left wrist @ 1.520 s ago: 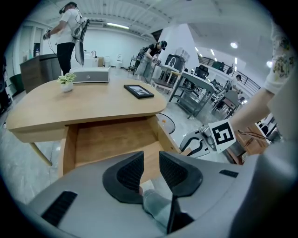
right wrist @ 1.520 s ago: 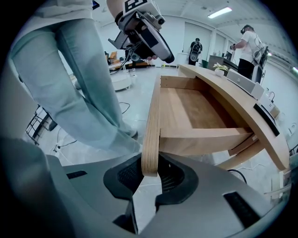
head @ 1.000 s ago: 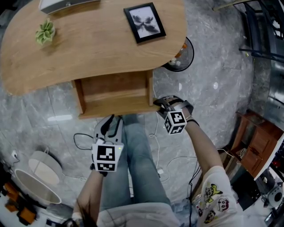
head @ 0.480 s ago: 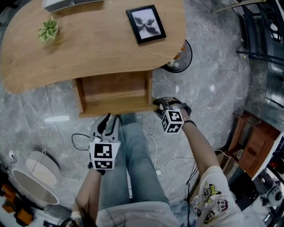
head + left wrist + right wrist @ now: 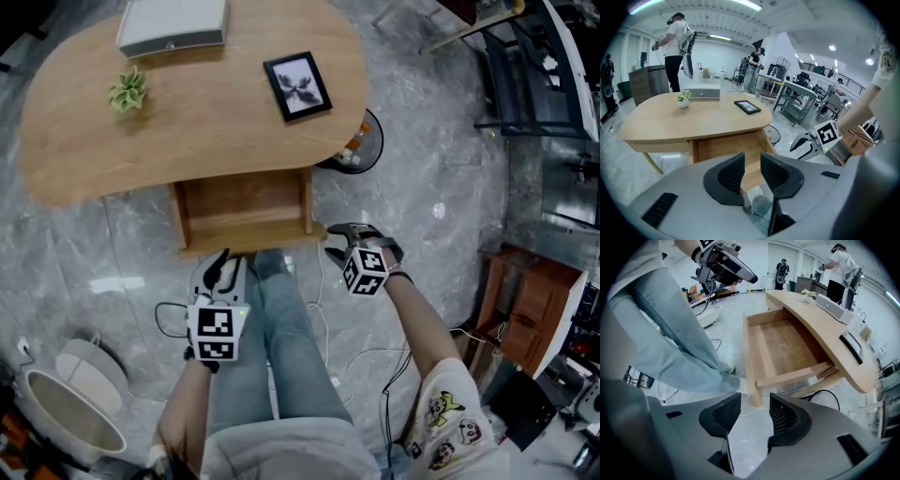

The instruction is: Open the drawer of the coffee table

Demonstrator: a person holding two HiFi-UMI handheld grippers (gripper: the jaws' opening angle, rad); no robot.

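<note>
Wooden coffee table stands on grey marble floor.

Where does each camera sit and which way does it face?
Head view: head-mounted, steeply down at coffee table and open drawer; arms, legs, left hand-held gripper, right hand-held gripper.
Left gripper view: on it, toward the table front; own empty jaws.
Right gripper view: on it, down at drawer; own jaws opening, empty.
All share the drawer.
</note>
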